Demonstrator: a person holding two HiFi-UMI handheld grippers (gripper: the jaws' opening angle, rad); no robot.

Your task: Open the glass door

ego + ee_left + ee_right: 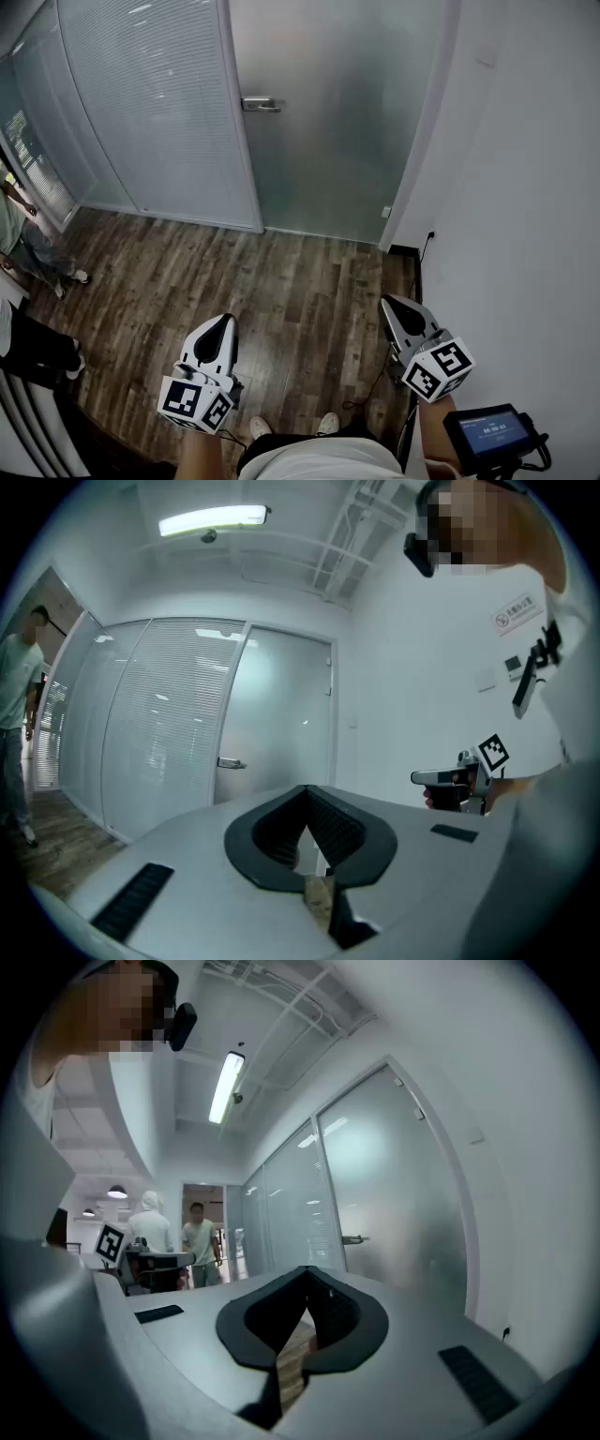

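The frosted glass door (342, 131) stands closed ahead, its metal lever handle (261, 104) on the door's left edge. Both grippers hang well short of it over the wood floor. My left gripper (226, 322) is shut and holds nothing. My right gripper (388, 302) is likewise shut and empty, close to the white wall. In the left gripper view the shut left gripper (307, 790) points level toward the door, with the handle (231, 763) far off. The right gripper view has the shut right gripper (307, 1270) aimed toward the door, the handle (352, 1239) small in the distance.
A glass partition with blinds (155, 112) adjoins the door on the left. A white wall (525, 187) runs along the right, with a cable (424, 246) at its base. A person (23, 239) stands at the far left. A small screen (494, 432) sits by my right arm.
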